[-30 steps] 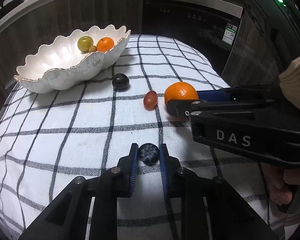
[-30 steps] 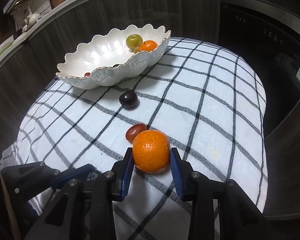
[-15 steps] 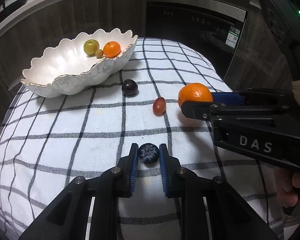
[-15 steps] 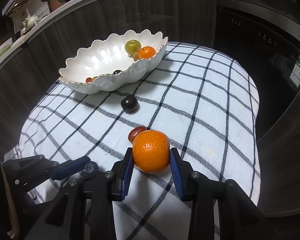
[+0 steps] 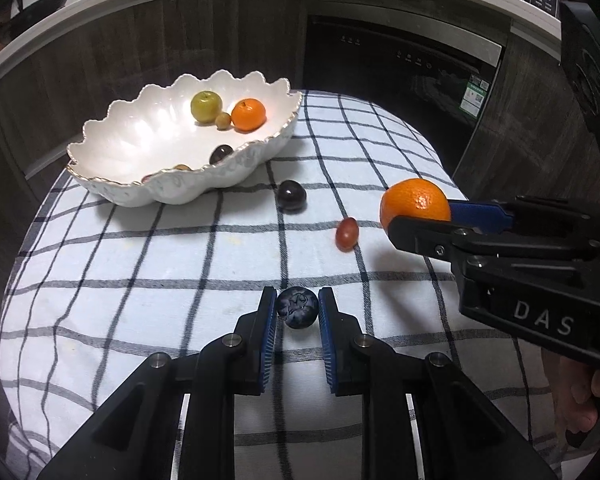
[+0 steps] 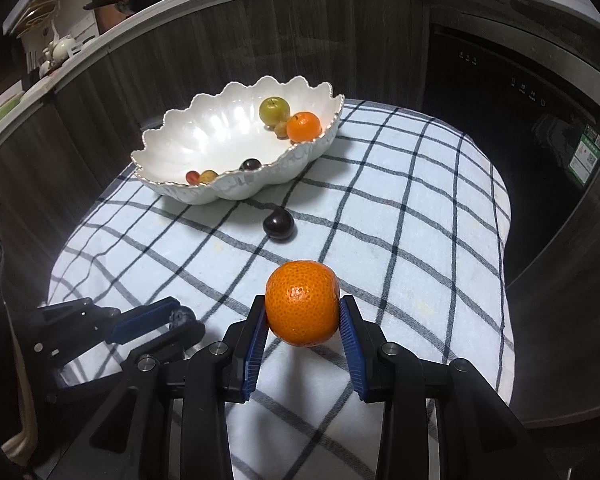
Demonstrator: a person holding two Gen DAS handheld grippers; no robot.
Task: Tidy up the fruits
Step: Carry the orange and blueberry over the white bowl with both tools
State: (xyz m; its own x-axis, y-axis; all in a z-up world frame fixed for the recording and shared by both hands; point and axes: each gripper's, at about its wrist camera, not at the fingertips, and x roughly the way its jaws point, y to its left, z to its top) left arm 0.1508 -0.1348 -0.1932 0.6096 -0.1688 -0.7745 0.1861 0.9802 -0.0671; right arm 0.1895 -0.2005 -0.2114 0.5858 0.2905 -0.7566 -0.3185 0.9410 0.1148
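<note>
The left gripper (image 5: pixel 297 307) is pinching a soft, squishy blueberry (image 5: pixel 297 306) gently, and the right gripper (image 6: pixel 302 316) is hugging a firm orange (image 6: pixel 302 303).

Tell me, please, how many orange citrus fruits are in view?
2. One orange is clamped in the right gripper above the cloth; the other orange sits in the white bowl. More could hide behind the bowl's wall.

A blueberry (image 5: pixel 297 307) and an orange (image 6: pixel 302 303) are each pinched between blue pads, clear of the checked cloth (image 5: pixel 148 264). A dark plum (image 5: pixel 291 195) and a red grape (image 5: pixel 347 233) lie mid-cloth. The scalloped white bowl (image 6: pixel 236 190) at the cloth's far left corner holds a green fruit (image 6: pixel 274 109), a small orange (image 6: pixel 303 125) and small fruits.
</note>
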